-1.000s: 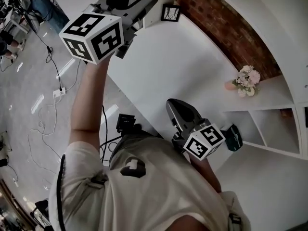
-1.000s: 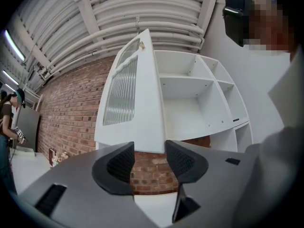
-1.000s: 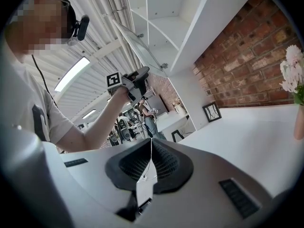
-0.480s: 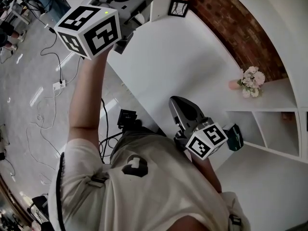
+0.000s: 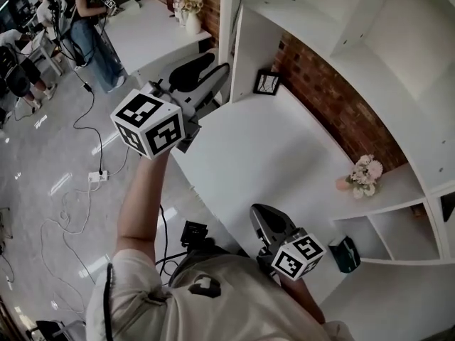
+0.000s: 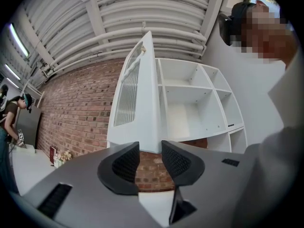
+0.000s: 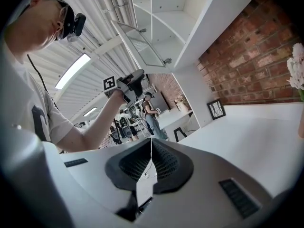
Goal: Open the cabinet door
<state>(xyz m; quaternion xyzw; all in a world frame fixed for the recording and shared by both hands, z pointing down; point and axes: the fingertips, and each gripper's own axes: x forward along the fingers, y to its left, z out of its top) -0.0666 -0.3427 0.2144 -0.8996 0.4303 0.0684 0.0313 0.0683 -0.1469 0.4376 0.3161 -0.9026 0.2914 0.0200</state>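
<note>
The white cabinet door (image 5: 226, 27) stands swung out, edge-on to me, above the counter's left end. In the left gripper view the door (image 6: 137, 94) shows a ribbed glass pane, and its lower corner sits just past the tips of my left gripper (image 6: 150, 148). Those jaws have just been closing; a gap remains and the pads do not press on the door. From the head view the left gripper (image 5: 222, 73) is raised to the door's edge. My right gripper (image 5: 259, 215) hangs low over the counter's near edge, shut with nothing in it (image 7: 151, 144).
Open white shelves (image 6: 190, 99) lie behind the door. On the white counter (image 5: 263, 148) stand a small picture frame (image 5: 266, 82) and a pink vase of flowers (image 5: 364, 175). A teal object (image 5: 346, 253) sits in a lower shelf. People (image 5: 85, 20) and cables (image 5: 78, 190) are at left.
The head view has tilted up, bringing the shelves and the door into sight. The left gripper sits lower in the picture, still at the door's edge. The right gripper has stayed put.
</note>
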